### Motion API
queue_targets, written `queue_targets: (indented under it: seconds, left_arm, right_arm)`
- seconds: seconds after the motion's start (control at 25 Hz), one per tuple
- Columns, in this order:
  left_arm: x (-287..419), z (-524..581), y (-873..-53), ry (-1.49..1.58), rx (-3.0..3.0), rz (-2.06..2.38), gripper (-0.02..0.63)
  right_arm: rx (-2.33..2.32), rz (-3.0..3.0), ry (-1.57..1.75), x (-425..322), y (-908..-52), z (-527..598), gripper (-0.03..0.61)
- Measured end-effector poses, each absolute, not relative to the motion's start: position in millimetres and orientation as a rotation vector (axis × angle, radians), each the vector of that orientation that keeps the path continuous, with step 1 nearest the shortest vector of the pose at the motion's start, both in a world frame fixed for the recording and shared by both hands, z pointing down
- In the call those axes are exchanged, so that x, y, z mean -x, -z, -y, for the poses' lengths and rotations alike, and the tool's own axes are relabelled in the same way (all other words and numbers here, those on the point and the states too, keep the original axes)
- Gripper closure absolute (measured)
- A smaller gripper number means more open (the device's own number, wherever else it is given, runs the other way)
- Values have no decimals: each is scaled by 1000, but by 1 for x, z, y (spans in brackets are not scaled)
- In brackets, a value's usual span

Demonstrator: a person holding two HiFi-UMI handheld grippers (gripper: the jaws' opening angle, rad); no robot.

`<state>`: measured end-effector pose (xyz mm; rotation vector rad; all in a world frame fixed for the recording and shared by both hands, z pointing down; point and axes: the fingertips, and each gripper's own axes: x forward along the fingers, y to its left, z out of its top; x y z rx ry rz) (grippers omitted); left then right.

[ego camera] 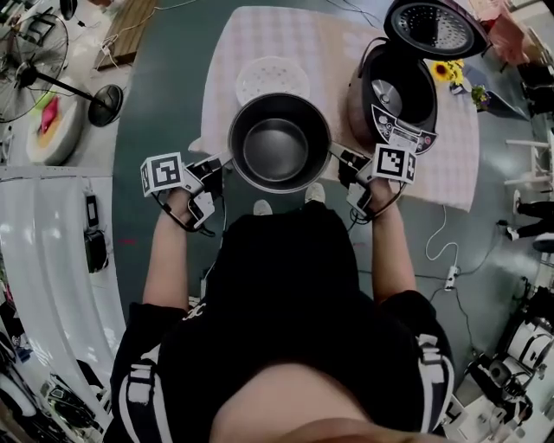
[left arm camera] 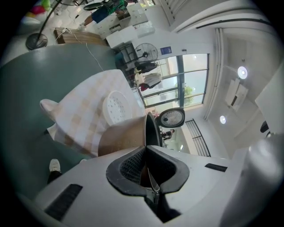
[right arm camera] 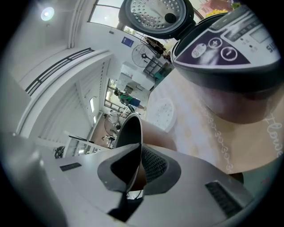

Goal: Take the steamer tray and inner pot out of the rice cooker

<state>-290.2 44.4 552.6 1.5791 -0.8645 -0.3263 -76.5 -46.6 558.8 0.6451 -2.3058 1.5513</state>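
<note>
Black short-sleeved top [ego camera: 277, 285] with white-striped sleeves, white shoes [ego camera: 262, 208], pale grey left gripper [ego camera: 227, 163] and right gripper [ego camera: 339, 157], black ribbed pads [left arm camera: 128, 166], black-and-white marker cubes [ego camera: 163, 173]

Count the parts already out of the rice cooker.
2. The steamer tray lies on the tablecloth; the inner pot, below it in the head view, has its rim pinched by the left gripper and right gripper.

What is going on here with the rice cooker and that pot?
A person holds the inner pot by its rim, with the left gripper and the right gripper clamped on opposite sides, over the near edge of the table. The white steamer tray already lies on the table behind it. The rice cooker stands open to the right, lid up. Whether the pot touches the table can't be told.
</note>
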Motion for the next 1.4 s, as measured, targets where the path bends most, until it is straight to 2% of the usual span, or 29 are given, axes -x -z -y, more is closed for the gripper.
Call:
queue_targets:
  seconds: [0.6, 0.88, 1.4]
  left_arm:
    - [322, -38, -595, 320, -1524, 938, 604]
    - [323, -31, -601, 286, -1543, 965, 605]
    - [325, 3, -612, 308, -1517, 1020, 606]
  right_arm:
    - [-647, 2244, -1628, 111, -600, 45, 566]
    - [-765, 2262, -1456, 112, -606, 55, 566]
    - [-837, 2298, -1428, 111, -614, 88, 565]
